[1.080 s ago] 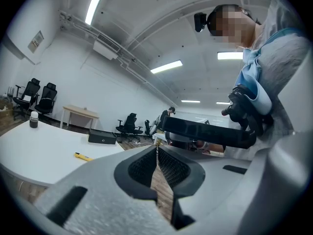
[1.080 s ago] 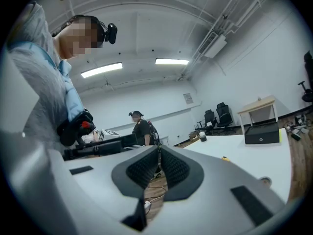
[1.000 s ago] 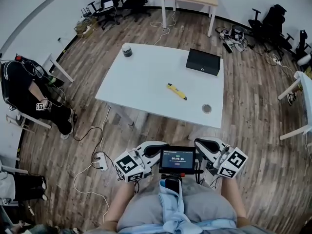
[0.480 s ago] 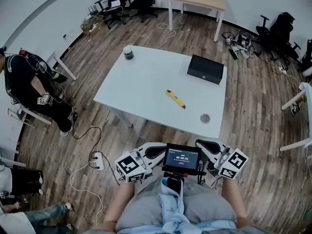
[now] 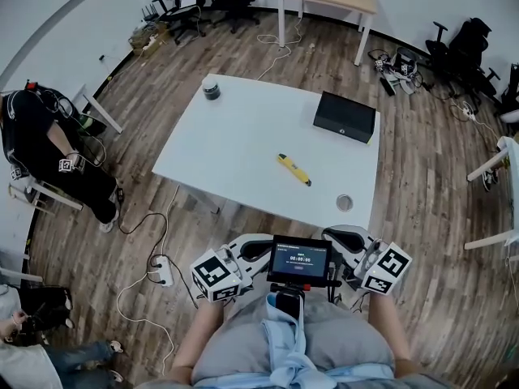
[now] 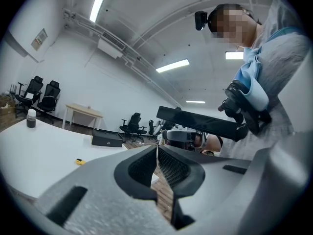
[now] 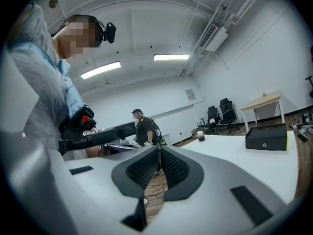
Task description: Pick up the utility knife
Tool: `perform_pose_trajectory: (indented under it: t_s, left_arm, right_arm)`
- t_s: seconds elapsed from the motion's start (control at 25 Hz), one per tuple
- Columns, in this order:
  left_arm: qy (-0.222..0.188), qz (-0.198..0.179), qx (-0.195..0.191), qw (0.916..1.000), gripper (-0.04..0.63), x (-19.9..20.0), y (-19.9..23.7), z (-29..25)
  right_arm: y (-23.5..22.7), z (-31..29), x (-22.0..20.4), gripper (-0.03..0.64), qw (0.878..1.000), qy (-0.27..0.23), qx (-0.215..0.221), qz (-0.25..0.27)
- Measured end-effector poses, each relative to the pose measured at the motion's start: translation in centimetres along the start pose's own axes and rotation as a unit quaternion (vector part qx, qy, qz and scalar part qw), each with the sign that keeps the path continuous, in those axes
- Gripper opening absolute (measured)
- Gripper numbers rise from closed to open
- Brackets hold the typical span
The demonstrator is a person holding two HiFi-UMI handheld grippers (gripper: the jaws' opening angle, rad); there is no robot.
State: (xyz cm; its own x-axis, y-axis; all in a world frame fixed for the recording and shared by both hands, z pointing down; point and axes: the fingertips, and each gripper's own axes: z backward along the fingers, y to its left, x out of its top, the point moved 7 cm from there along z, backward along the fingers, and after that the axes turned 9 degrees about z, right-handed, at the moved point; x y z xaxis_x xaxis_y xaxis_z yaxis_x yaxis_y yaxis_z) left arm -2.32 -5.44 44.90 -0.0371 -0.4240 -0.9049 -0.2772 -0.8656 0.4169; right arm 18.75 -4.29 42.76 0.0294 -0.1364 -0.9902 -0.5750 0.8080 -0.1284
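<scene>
The yellow utility knife (image 5: 293,169) lies on the white table (image 5: 235,144), near its middle, and shows small and far off in the left gripper view (image 6: 78,161). Both grippers are held close to my body, well short of the table's near edge, on either side of a small screen (image 5: 299,260). My left gripper (image 5: 247,250) is shut with nothing between its jaws (image 6: 157,151). My right gripper (image 5: 345,237) is shut and empty too (image 7: 159,153). The two grippers point towards each other.
On the table stand a black box (image 5: 345,117) at the far right, a dark jar with a white lid (image 5: 211,87) at the far left corner, and a small round lid (image 5: 344,203) near the front right. A power strip (image 5: 166,270) and cables lie on the floor at the left. A seated person (image 5: 49,148) is further left.
The table and knife have slid lower in the head view, so I have come closer to them. Both grippers keep their place by my body, still shut.
</scene>
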Motion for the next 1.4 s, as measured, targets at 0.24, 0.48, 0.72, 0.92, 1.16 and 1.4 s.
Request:
perform_pose_trajectory:
  t_s: [0.24,0.48,0.72,0.92,1.16,1.4]
  left_arm:
    - [0.012,-0.014,-0.017,0.9997,0.018,2.3,4.2,0.5]
    - [0.021,-0.026,-0.023,0.9992,0.018,3.7,7.4,1.0]
    - [0.02,-0.023,-0.032,0.999,0.018,4.7,9.9,2.1]
    - [0.024,-0.025,-0.043,0.9985,0.018,5.4,12.6,3.4]
    - [0.024,-0.015,-0.048,0.9984,0.018,5.2,15.0,4.8]
    - [0.021,-0.003,-0.05,0.9985,0.018,4.6,15.7,5.3]
  right_arm:
    - [-1.0,-3.2,0.7,0.032,1.0,-0.002,-0.021,0.001]
    - [-2.4,-5.3,0.9,0.032,0.999,-0.003,-0.045,0.003]
    - [-3.6,-7.1,0.7,0.034,0.998,0.009,-0.069,0.005]
    - [-4.6,-9.4,0.1,0.034,0.996,0.016,-0.091,0.013]
    - [-5.2,-11.1,-0.4,0.034,0.994,0.025,-0.107,0.02]
    - [-5.1,-12.1,-1.1,0.034,0.993,0.045,-0.108,0.017]
